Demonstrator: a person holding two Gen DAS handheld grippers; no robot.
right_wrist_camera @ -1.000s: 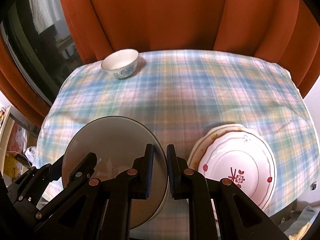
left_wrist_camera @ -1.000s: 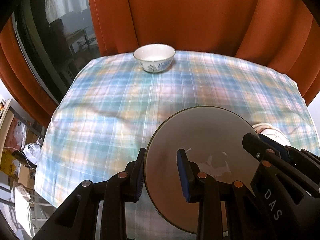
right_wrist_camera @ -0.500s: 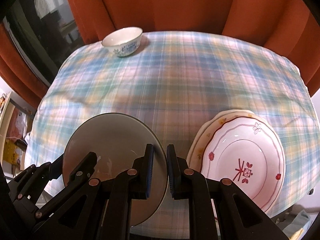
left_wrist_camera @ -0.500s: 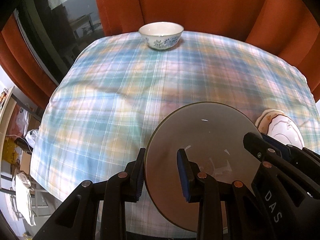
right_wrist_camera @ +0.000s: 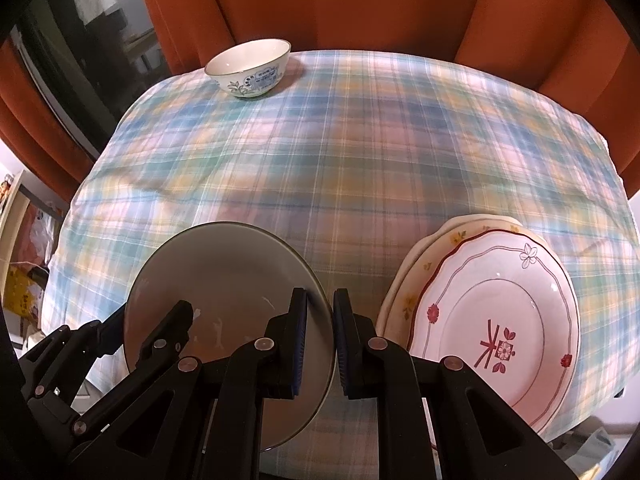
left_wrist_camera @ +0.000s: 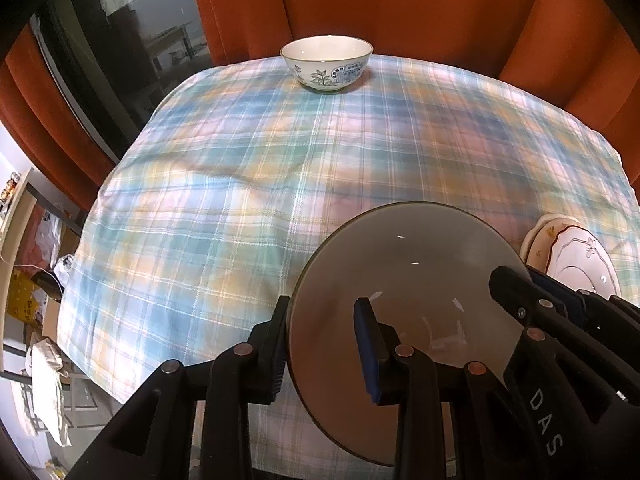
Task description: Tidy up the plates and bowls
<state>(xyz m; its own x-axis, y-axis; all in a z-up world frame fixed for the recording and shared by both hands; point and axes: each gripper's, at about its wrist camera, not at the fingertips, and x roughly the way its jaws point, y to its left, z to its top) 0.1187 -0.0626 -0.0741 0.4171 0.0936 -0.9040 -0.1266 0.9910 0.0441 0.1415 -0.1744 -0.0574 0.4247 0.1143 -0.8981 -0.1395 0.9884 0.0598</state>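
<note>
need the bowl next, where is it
The bowl sits at the table's far edge, left of centre in both views, before the orange curtain, far from the plates.

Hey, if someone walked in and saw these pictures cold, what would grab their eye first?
Probably the grey plate near the table's front edge, held at opposite rims by the left gripper and right gripper. To its right lies a stack of flowered plates, and a lone bowl sits at the far edge of the plaid tablecloth, before orange curtains.
</note>
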